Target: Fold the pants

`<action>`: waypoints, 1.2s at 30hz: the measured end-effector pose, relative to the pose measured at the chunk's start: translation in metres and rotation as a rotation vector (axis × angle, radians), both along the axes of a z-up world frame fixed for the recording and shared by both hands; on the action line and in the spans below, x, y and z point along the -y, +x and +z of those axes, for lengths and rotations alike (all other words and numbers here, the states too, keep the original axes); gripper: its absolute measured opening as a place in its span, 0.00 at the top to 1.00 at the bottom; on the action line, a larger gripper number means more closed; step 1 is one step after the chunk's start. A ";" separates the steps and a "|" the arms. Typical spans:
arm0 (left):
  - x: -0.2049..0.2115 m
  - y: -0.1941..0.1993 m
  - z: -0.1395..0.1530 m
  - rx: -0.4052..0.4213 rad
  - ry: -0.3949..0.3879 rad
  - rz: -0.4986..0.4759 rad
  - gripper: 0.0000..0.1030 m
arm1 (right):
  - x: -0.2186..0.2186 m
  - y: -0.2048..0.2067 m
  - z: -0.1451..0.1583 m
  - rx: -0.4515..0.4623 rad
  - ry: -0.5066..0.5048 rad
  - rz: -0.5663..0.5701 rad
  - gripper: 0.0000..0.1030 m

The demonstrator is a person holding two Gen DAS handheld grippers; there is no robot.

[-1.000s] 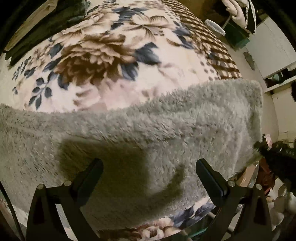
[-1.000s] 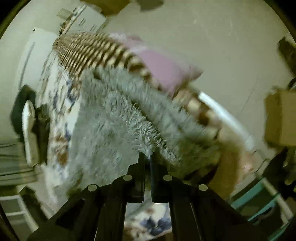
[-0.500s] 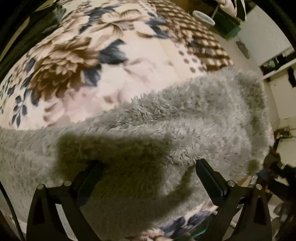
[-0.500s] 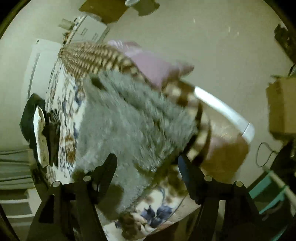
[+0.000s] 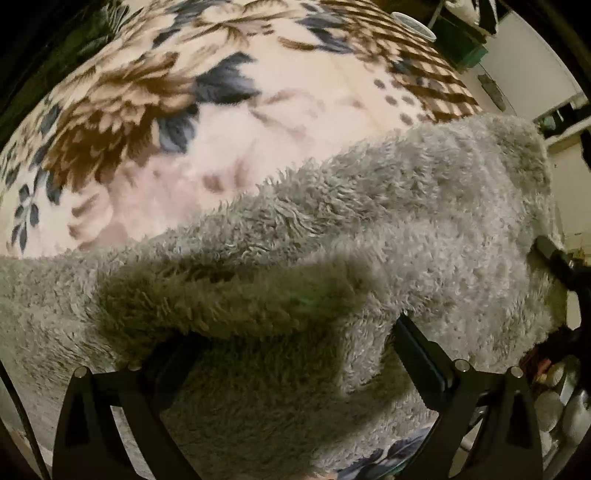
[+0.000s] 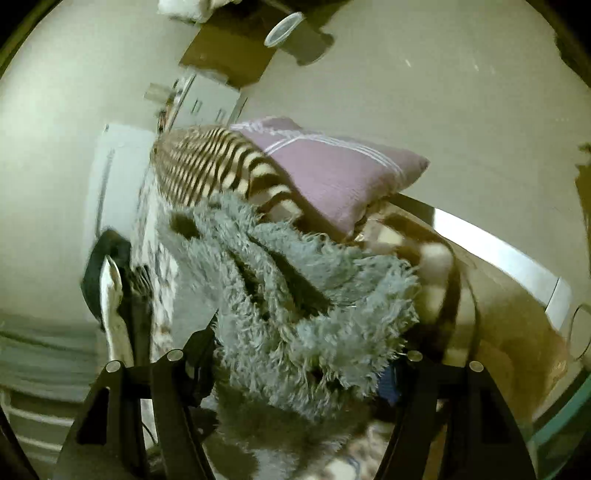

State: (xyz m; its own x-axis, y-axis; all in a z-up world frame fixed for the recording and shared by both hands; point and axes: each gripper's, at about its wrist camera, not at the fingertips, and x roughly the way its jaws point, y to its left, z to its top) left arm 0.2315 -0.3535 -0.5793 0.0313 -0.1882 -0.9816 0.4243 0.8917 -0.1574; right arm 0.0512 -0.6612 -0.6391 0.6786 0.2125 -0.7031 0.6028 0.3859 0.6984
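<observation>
Grey fluffy pants (image 5: 424, 229) lie across the floral blanket (image 5: 280, 110) on a bed. My left gripper (image 5: 295, 358) points steeply down at them and is open wide. A raised fold of the fleece sits between its fingers and covers the tip of the left finger (image 5: 173, 365). In the right wrist view the bunched end of the pants (image 6: 303, 295) hangs at the bed's corner. My right gripper (image 6: 301, 362) is open around that bunch, with fleece filling the gap between the fingers; the pads do not visibly press on it.
A pink pillow (image 6: 332, 166) lies on the striped end of the blanket (image 6: 207, 162) beside the pants. Dark clothing (image 6: 107, 266) is piled at the far side of the bed. A plastic cup (image 5: 413, 26) stands beyond the bed. A white bed rail (image 6: 498, 254) runs on the right.
My right gripper was shut on the pants' edge, then opened and sank toward the bunched end. My left gripper came down closer, and a fold of fleece now rises between its fingers.
</observation>
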 end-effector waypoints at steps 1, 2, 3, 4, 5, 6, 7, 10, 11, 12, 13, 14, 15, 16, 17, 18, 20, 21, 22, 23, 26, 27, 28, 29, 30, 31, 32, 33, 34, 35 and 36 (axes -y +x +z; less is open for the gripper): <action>-0.004 0.003 -0.003 -0.010 -0.007 0.013 0.01 | -0.002 0.003 -0.004 -0.007 -0.002 0.029 0.31; -0.009 0.003 -0.006 -0.019 -0.013 0.025 0.01 | -0.003 0.004 -0.008 -0.011 0.002 0.043 0.31; -0.010 0.004 -0.008 -0.026 -0.017 0.032 0.00 | -0.003 0.006 -0.011 -0.008 0.006 0.055 0.31; -0.011 0.008 -0.012 -0.039 -0.023 0.045 0.00 | -0.002 0.008 -0.015 -0.009 0.008 0.065 0.31; -0.012 0.010 -0.016 -0.048 -0.026 0.053 0.00 | -0.002 0.010 -0.017 -0.008 0.011 0.071 0.31; -0.017 0.011 -0.018 -0.055 -0.028 0.059 0.00 | -0.001 0.013 -0.019 -0.003 0.013 0.078 0.31; -0.017 0.014 -0.022 -0.066 -0.032 0.069 0.00 | 0.000 0.015 -0.021 0.001 0.015 0.084 0.30; -0.016 0.017 -0.030 -0.065 -0.009 0.074 0.00 | 0.006 0.023 -0.019 0.046 0.032 0.111 0.30; -0.015 0.017 -0.031 -0.057 -0.003 0.071 0.00 | 0.007 0.027 -0.019 0.060 0.038 0.129 0.29; -0.012 0.017 -0.033 -0.055 0.010 0.067 0.00 | 0.006 0.028 -0.019 0.067 0.044 0.139 0.28; -0.010 0.017 -0.033 -0.057 0.022 0.062 0.00 | 0.006 0.028 -0.020 0.083 0.054 0.148 0.27; -0.009 0.017 -0.032 -0.058 0.027 0.059 0.00 | 0.007 0.027 -0.019 0.110 0.070 0.155 0.27; -0.009 0.016 -0.031 -0.060 0.024 0.056 0.00 | 0.007 0.025 -0.020 0.137 0.082 0.159 0.27; -0.008 0.016 -0.029 -0.061 0.018 0.054 0.00 | 0.007 0.024 -0.020 0.156 0.087 0.164 0.24; -0.009 0.015 -0.027 -0.059 0.006 0.050 0.00 | 0.004 0.026 -0.020 0.161 0.087 0.176 0.23; -0.011 0.013 -0.024 -0.056 -0.007 0.046 0.00 | 0.002 0.028 -0.020 0.157 0.085 0.192 0.23; -0.015 0.009 -0.021 -0.048 -0.027 0.035 0.00 | -0.005 0.038 -0.020 0.128 0.049 0.223 0.24; -0.017 0.005 -0.019 -0.045 -0.032 0.032 0.00 | -0.007 0.041 -0.019 0.108 0.023 0.228 0.37; -0.019 0.003 -0.017 -0.042 -0.034 0.027 0.00 | -0.011 0.046 -0.017 0.088 -0.007 0.235 0.72; -0.021 -0.002 -0.015 -0.041 -0.033 0.025 0.00 | -0.012 0.048 -0.014 0.075 -0.029 0.228 0.77; -0.028 -0.006 -0.003 -0.041 -0.051 0.023 0.00 | -0.020 0.041 0.008 0.074 -0.113 0.180 0.78; -0.035 -0.008 0.001 -0.040 -0.054 0.024 0.00 | -0.024 0.038 0.017 0.082 -0.132 0.169 0.79; -0.041 -0.009 0.007 -0.038 -0.067 0.033 0.00 | -0.030 0.035 0.027 0.085 -0.154 0.156 0.79; -0.046 -0.008 0.012 -0.035 -0.075 0.045 0.00 | -0.035 0.033 0.036 0.091 -0.170 0.153 0.79; -0.051 -0.005 0.016 -0.028 -0.080 0.060 0.00 | -0.041 0.031 0.046 0.106 -0.184 0.154 0.79; -0.063 -0.002 0.027 -0.017 -0.101 0.086 0.00 | -0.048 0.031 0.057 0.114 -0.208 0.159 0.79; -0.076 -0.001 0.036 -0.009 -0.127 0.112 0.00 | -0.057 0.034 0.070 0.123 -0.244 0.171 0.79; -0.085 0.000 0.043 -0.003 -0.139 0.132 0.00 | -0.068 0.038 0.084 0.138 -0.275 0.189 0.79; -0.106 0.000 0.053 0.007 -0.163 0.169 0.00 | -0.080 0.042 0.097 0.144 -0.317 0.210 0.79; -0.122 0.000 0.060 0.010 -0.183 0.193 0.00 | -0.091 0.046 0.108 0.150 -0.346 0.230 0.79; -0.133 0.003 0.067 0.014 -0.192 0.215 0.00 | -0.104 0.052 0.118 0.164 -0.366 0.261 0.79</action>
